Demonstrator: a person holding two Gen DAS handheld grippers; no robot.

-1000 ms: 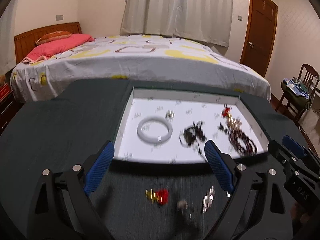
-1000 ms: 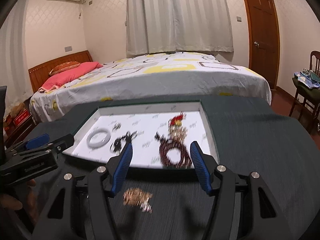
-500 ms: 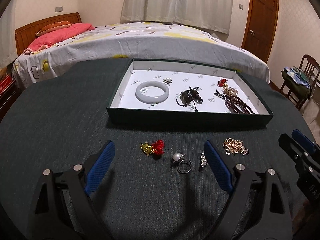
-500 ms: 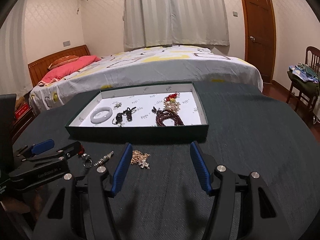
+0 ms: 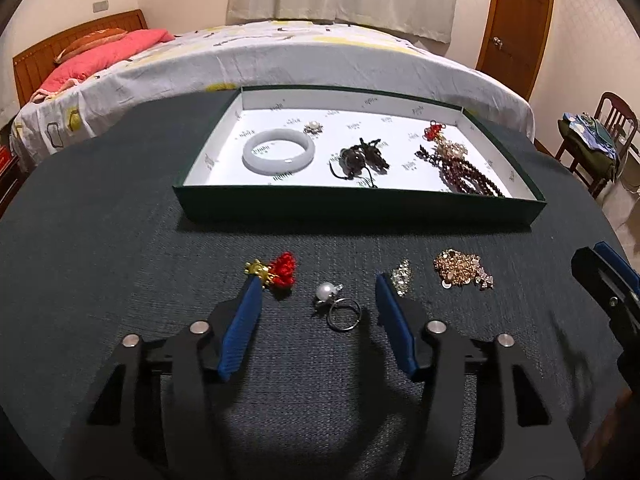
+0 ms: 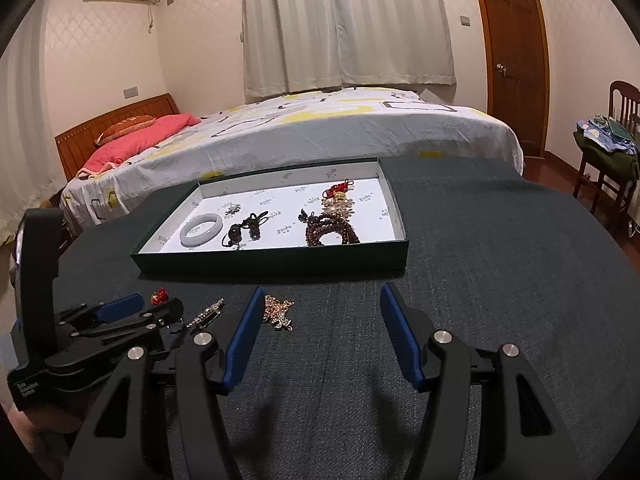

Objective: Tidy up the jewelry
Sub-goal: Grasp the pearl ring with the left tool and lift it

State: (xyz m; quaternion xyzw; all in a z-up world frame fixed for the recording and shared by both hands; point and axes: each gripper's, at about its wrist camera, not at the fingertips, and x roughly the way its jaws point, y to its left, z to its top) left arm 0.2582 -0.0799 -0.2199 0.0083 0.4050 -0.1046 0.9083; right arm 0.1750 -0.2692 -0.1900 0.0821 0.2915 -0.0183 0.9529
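Right now the left gripper (image 5: 318, 280) tilts steeply down toward the dark round table (image 5: 100, 240), its blue fingers (image 5: 240, 328) closing in on either side of a pearl ring (image 5: 336, 306) that lies flat on the cloth between them, with neither pad touching it. At about ten o'clock from the ring, just beside the tip of the left finger, sits a gold and red charm (image 5: 274, 270); at two o'clock, against the tip of the other finger, lies a small sparkly clip (image 5: 401, 274), and farther out at the same bearing a heap of gold chain (image 5: 462, 270). Straight ahead at twelve o'clock stands a shallow green tray (image 5: 360, 202) with a white floor, holding a pale bangle (image 5: 278, 155), a small brooch (image 5: 313, 127), a black corded piece (image 5: 360, 158) and dark red beads (image 5: 464, 170) with a red knot. The right gripper (image 6: 318, 300) is angled more gently downward over bare cloth, its fingers standing apart with nothing between them; the gold chain (image 6: 278, 310) lies just beyond its left fingertip, at about eleven o'clock. Off at nine o'clock in that view the left gripper (image 6: 132, 314) shows side-on, low over the table.
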